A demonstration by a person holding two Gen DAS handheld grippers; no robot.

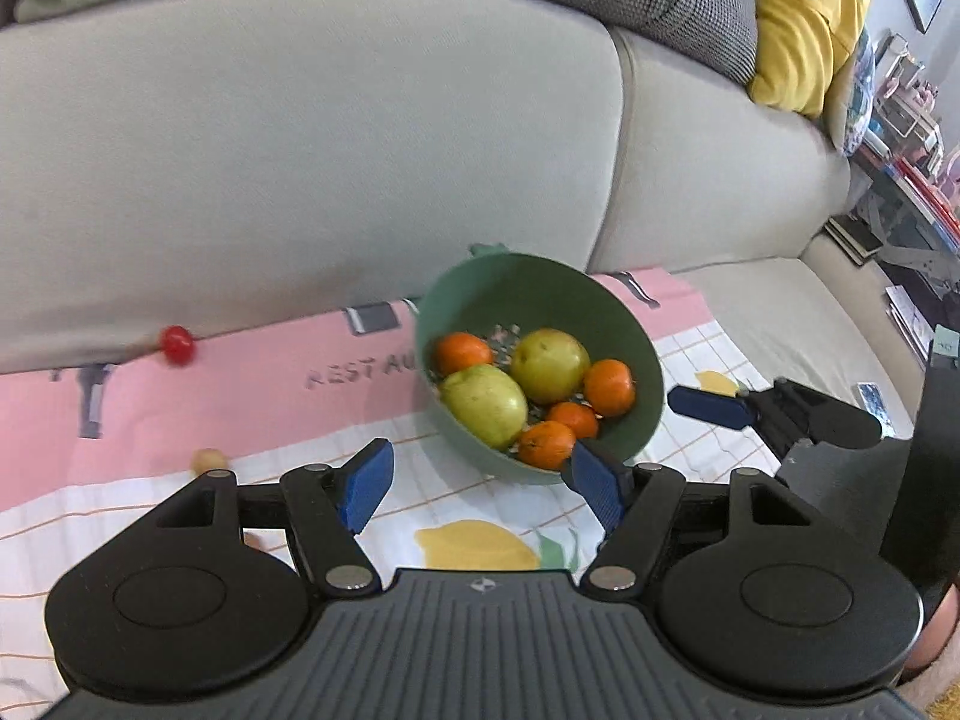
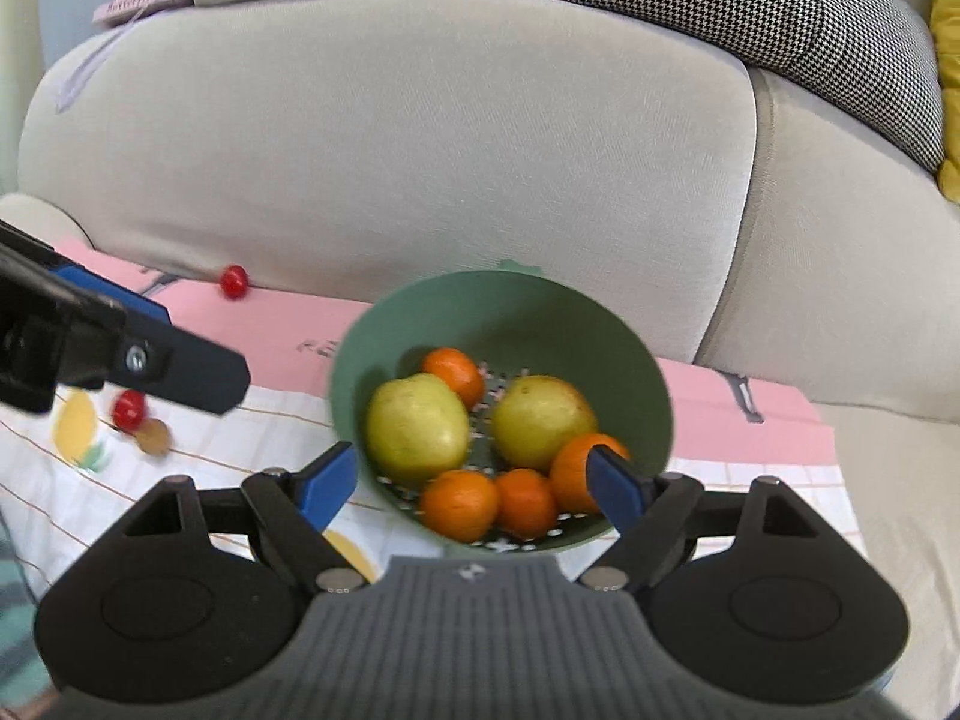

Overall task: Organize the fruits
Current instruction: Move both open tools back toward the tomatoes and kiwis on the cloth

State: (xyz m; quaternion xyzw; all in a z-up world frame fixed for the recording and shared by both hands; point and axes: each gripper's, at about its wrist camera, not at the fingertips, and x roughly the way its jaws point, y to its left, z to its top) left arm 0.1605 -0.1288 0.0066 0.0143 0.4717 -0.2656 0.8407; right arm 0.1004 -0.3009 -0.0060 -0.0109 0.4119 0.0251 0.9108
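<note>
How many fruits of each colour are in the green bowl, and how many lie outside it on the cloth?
Orange, in bowl: 4
Yellow-green, in bowl: 2
Red, on cloth: 2
Brownish, on cloth: 1
Total: 9

I see a green bowl [image 2: 510,324] with a perforated bottom; in it sit 2 yellow-green pears [image 2: 417,429] and 4 orange tangerines [image 2: 459,504]. Under it lies a cloth [image 1: 252,384], pink along the far band with grey print and grey letters, white with a thin orange grid nearer me, dotted with yellow lemon shapes. On my left tool [image 1: 480,483] and my right tool [image 2: 474,483] I see blue pads on black arms. A red cherry tomato [image 2: 233,281] lies on the pink band. The sofa [image 2: 384,138] is pale grey-beige. One cushion [image 2: 840,30] is black-and-white houndstooth, another cushion [image 1: 798,18] mustard yellow.
</note>
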